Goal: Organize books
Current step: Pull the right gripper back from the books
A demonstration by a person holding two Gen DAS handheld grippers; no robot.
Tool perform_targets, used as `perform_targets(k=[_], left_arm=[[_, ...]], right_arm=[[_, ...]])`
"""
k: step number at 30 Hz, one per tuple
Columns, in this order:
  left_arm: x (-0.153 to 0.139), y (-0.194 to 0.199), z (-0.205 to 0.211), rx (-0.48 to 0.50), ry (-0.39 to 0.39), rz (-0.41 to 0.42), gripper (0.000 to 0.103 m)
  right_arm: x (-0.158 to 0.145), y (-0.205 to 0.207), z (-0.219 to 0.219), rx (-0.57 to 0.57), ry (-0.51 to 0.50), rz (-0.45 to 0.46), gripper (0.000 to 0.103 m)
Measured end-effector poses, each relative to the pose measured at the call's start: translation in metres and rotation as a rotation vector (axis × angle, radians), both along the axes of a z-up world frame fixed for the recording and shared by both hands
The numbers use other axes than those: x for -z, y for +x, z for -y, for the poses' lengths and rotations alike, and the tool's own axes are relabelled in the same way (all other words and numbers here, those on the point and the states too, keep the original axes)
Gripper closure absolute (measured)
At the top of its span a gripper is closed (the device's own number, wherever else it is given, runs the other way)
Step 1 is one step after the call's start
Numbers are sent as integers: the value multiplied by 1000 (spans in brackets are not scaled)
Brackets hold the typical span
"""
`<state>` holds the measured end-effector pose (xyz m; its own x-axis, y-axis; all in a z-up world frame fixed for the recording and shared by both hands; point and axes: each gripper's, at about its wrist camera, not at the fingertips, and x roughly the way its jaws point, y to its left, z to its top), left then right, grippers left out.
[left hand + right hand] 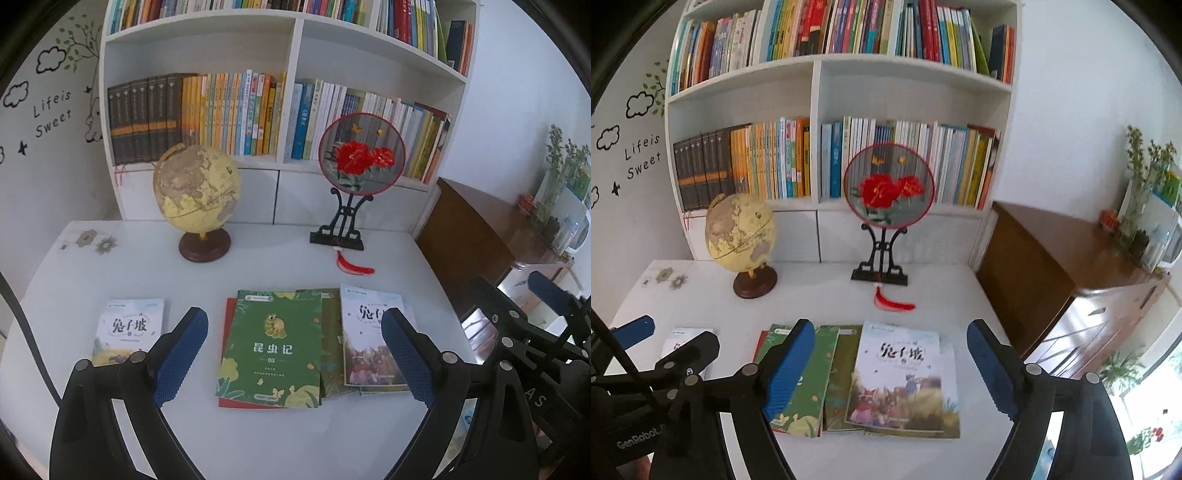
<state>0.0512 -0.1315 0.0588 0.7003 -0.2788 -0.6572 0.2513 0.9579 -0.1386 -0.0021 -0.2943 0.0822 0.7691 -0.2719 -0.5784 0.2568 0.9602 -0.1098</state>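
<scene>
Several books lie on the white table [280, 266]. A green frog-cover book [271, 349] lies on a red book [227, 328], overlapping a darker green book [330, 343] and a pale rabbit-title book [369, 343] on the right. Another pale book [127, 330] lies alone on the left. My left gripper [295, 354] is open above the green book, empty. My right gripper [892, 369] is open above the pale book [901, 380], beside the green book [809, 398], empty. The left gripper's body [665, 369] shows at the left of the right wrist view.
A globe [197, 192] and a round fan with red flowers on a black stand [360, 155] stand at the table's back, with a red tassel [352, 267]. A white bookshelf [288, 92] full of books is behind. A wooden cabinet [1071, 277] stands to the right.
</scene>
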Motion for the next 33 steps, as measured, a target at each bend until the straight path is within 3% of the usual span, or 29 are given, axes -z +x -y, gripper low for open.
perform_targets(k=[4, 33], left_arm=[[1, 1, 2, -7, -23, -4, 9], [24, 10, -2, -37, 7, -76, 9]], right_arm=[[-4, -3, 1, 5, -38, 19, 20], [25, 18, 9, -49, 74, -58, 20]])
